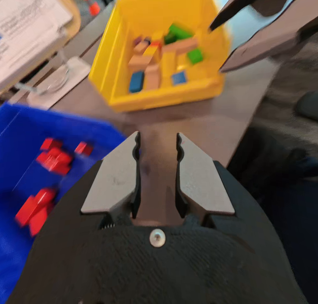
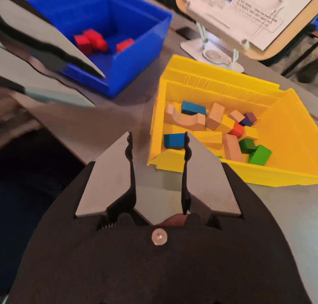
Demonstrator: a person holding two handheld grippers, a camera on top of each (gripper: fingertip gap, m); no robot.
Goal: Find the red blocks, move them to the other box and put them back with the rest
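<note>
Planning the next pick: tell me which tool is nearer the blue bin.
Left. The left tool hovers open right beside the blue bin; the right tool sits open at the yellow bin, farther away.

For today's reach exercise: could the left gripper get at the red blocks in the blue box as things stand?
Probably yes. The left gripper is open and empty beside the blue box, whose top is open; the red blocks lie uncovered on its floor.

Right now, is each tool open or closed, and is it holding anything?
Left tool: open, holding nothing.
Right tool: open, holding nothing.
</note>
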